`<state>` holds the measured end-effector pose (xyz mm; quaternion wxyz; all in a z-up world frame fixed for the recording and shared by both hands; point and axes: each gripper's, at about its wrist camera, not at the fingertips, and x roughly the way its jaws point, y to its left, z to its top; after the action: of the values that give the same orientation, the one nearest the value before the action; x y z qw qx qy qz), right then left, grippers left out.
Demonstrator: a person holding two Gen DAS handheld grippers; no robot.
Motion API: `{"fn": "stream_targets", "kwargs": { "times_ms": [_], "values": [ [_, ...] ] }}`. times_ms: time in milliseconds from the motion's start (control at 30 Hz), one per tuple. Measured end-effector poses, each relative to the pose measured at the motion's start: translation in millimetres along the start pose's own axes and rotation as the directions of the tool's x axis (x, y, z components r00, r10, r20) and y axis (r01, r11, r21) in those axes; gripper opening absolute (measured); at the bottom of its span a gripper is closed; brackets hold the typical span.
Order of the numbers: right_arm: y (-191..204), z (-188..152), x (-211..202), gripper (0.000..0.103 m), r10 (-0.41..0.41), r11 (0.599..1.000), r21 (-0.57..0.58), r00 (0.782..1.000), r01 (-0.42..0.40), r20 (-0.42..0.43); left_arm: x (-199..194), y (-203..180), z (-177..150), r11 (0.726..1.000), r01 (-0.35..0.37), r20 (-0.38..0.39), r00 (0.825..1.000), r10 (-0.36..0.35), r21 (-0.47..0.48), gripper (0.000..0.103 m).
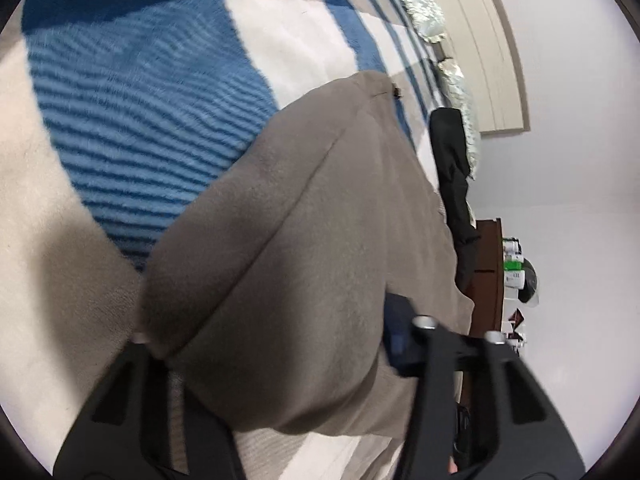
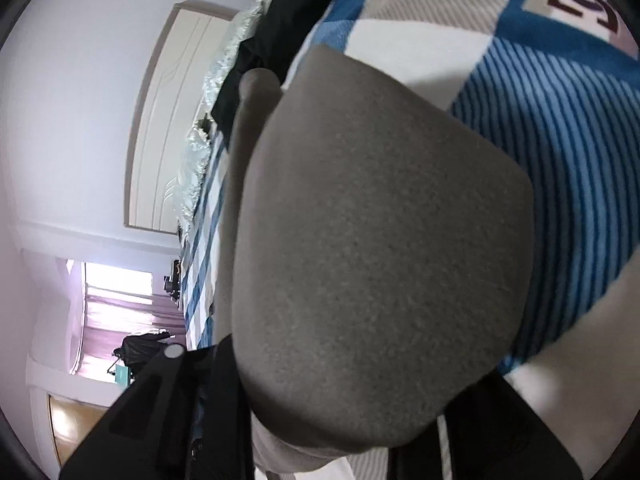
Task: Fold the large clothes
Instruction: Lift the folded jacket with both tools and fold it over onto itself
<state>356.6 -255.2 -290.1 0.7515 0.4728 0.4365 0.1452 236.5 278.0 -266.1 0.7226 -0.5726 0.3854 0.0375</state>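
Right wrist | grey garment (image 2: 380, 260) hides tongs (image 2: 340, 420) | blanket (image 2: 560, 140) beneath

The left claw (image 1: 280, 384) has its two black fingers (image 1: 452, 380) spread to either side of a thick fold of grey cloth that fills the gap between them; whether they pinch it cannot be told. The right claw (image 2: 340, 420) stands likewise, its dark fingers (image 2: 160, 408) flanking the bulging cloth, the grip itself hidden.
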Motion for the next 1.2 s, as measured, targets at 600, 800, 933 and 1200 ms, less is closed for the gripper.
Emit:
{"fn": "stream_targets", "kwargs": {
  "times_ms": [600, 800, 933, 1200],
  "values": [
    [22.1, -57.2, -125.3, 0.017, 0.054, 0.973, -0.222, 0.998, -0.059, -0.027, -121.7, -39.9, -60.7, 0.976, 0.113, 0.040, 0.992, -0.122, 0.189, 0.027],
    [-13.9, -110.7, -178.6, 0.018, 0.032, 0.970, -0.239, 0.997, -0.049, -0.076, -167.1, -4.8, -109.4, 0.974, 0.113, 0.004, 0.993, -0.116, 0.196, 0.027],
    [-54.7, -131.8, -178.7, 0.020, 0.006, 0.986, -0.168, 0.995, -0.022, -0.098, -165.4, 40.2, -132.5, 0.982, 0.063, -0.037, 0.998, -0.057, 0.179, 0.027],
    [-59.6, -135.8, -161.6, 0.025, -0.028, 0.985, -0.172, 0.998, 0.020, -0.047, -147.7, 48.5, -134.4, 0.946, -0.065, -0.027, 0.997, 0.078, 0.317, 0.035]
  ]
}}
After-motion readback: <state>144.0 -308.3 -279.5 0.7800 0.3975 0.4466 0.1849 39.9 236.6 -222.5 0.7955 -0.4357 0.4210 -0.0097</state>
